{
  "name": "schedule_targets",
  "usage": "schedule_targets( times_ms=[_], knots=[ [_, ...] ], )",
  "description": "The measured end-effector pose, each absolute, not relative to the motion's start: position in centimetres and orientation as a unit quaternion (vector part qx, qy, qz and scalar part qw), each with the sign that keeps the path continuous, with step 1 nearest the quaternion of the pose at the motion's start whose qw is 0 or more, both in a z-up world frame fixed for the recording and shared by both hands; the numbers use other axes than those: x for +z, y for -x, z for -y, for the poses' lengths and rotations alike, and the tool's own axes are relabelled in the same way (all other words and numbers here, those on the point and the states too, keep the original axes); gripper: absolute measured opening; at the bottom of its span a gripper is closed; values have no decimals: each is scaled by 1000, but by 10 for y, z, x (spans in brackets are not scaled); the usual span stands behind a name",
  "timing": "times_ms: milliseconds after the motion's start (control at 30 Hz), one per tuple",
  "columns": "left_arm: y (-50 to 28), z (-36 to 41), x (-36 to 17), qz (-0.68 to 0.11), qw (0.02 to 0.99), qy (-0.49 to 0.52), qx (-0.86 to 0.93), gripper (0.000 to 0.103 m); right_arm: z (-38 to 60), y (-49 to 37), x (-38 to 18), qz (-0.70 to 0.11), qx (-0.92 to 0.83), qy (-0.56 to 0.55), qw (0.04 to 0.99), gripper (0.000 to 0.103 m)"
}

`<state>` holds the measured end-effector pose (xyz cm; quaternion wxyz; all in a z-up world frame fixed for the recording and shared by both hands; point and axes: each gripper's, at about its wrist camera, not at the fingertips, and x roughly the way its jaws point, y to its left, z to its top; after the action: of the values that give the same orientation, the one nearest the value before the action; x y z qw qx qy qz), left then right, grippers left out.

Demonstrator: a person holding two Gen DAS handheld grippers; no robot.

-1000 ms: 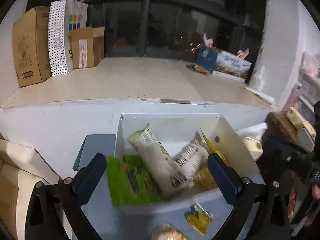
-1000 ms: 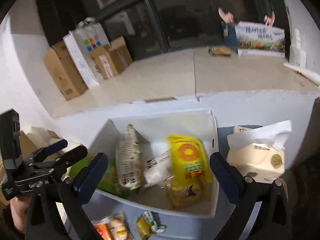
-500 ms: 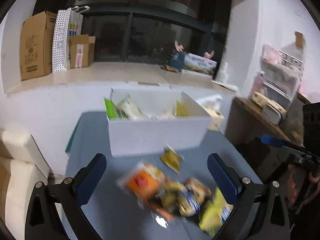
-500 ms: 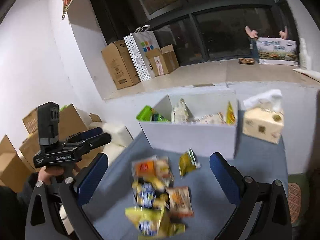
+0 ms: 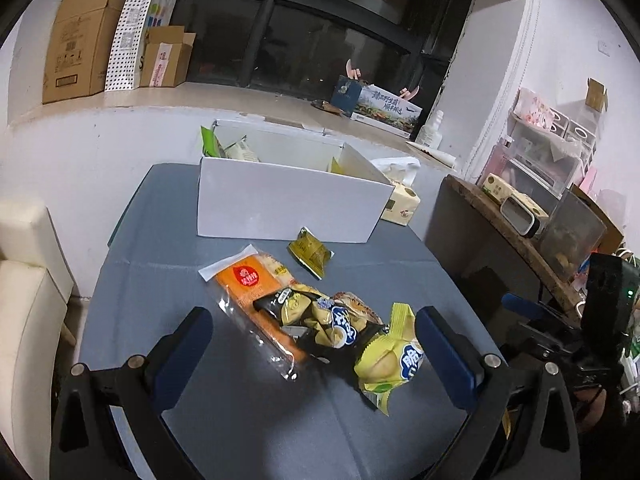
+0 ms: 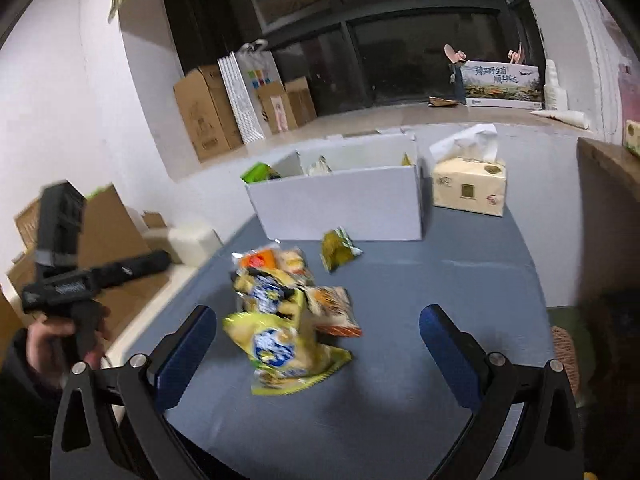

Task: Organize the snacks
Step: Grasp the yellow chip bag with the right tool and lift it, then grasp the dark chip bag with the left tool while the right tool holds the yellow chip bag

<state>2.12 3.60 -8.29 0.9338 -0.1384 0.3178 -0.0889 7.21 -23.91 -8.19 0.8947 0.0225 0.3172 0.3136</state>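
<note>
Both claws wide, nothing held: my left claw [image 5: 316, 356] and right claw [image 6: 318, 354] each hang over the near end of the blue tabletop [image 5: 168, 248], fingers apart on either side of the snack pile.

Count, loose on the tabletop: 5 packets.
- 1 orange packet [image 5: 250, 286], clear wrapper, far-left of the pile.
- 1 black-and-yellow packet [image 5: 320, 320], lying over the orange one.
- 1 yellow-green packet [image 5: 390, 364], nearest, at the right of the pile.
- 1 orange-brown packet [image 6: 334, 310], mostly buried in the left view, clearer from the right wrist.
- 1 small olive sachet [image 5: 310, 252], apart from the pile, just in front of the box.

1 white box [image 5: 288, 208] at the far end of the tabletop, open top. At least 3 packets poke above its rim: a green one at the far-left corner, a pale one beside it, a yellow one at the right. Anything lower is hidden by the front wall, so no full count inside.

1 tissue box [image 6: 468, 188] just right of the white box.

Right wrist view is motion-blurred; pile labels unreadable there. Pile overlaps, so more could sit underneath.
</note>
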Motion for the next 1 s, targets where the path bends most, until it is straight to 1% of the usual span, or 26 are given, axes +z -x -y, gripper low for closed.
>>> schedule_targets(
  times_ms=[167,500,567,667,733,767,800,833,900,1000],
  knots=[
    [-17,-32,-80,-316,936,127,-86,103,230,-82,-92,-338,316,-4,886,103],
    [-12,-26,-79,-311,939,106,-97,103,180,-104,-136,-403,355,34,843,103],
    [-12,-29,-81,-315,938,112,-94,103,165,-102,-142,-408,371,57,832,103],
    [-12,-32,-85,-319,937,113,-89,103,143,-103,-158,-420,341,115,833,103],
    [-12,-32,-87,-322,936,112,-87,103,142,-105,-165,-432,363,86,821,85],
    [-12,-33,-88,-323,936,112,-87,103,144,-103,-164,-428,373,74,820,81],
    [-12,-33,-89,-324,935,112,-87,103,146,-101,-162,-420,379,70,821,69],
    [-13,-32,-91,-326,935,112,-87,103,149,-100,-159,-413,380,69,824,66],
    [-16,-31,-93,-331,933,110,-90,103,156,-97,-155,-407,376,64,830,65],
    [-20,-28,-100,-345,928,102,-95,103,178,-96,-144,-397,379,18,836,65]
  ],
)
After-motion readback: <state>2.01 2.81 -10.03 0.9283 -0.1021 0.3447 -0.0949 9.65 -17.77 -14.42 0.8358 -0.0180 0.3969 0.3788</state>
